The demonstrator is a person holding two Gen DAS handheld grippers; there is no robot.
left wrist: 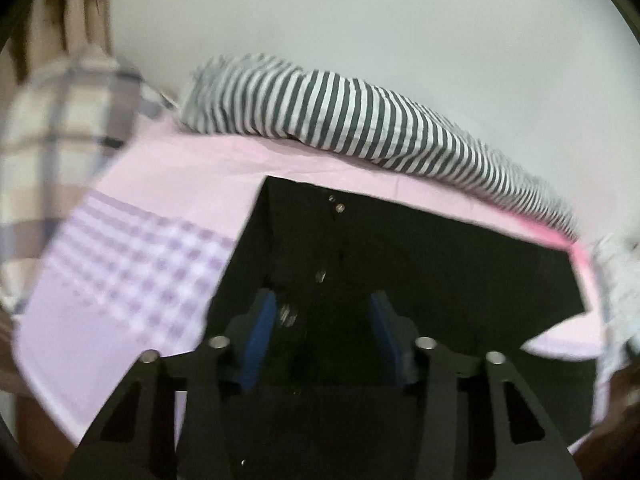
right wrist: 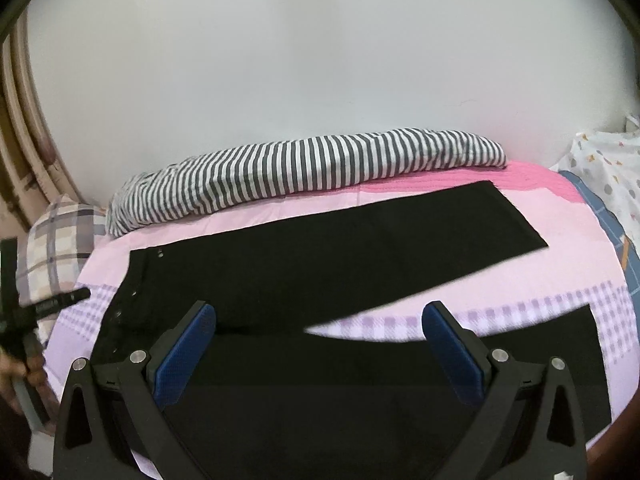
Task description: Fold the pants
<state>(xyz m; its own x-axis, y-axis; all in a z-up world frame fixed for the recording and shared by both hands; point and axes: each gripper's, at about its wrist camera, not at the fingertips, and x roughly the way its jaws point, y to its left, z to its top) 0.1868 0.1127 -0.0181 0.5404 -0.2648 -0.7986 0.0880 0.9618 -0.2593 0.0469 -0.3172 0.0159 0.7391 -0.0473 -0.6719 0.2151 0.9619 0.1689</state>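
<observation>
Black pants (right wrist: 320,256) lie spread flat on the pink bed sheet (right wrist: 568,232), waistband with metal buttons at the left, the two legs splayed to the right. My right gripper (right wrist: 320,320) is wide open, hovering over the near leg (right wrist: 400,364), holding nothing. My left gripper (left wrist: 322,308) is open with blue pads apart, just above the waistband end of the pants (left wrist: 400,264); nothing lies between its pads. The left gripper also shows at the left edge of the right wrist view (right wrist: 60,300).
A striped grey-and-white bolster (right wrist: 304,168) lies along the far edge by the white wall. A plaid pillow (right wrist: 56,248) sits at the left. A patterned blanket (right wrist: 608,176) and blue cloth lie at the right. A bright pink cloth (right wrist: 532,178) lies beside the far leg's hem.
</observation>
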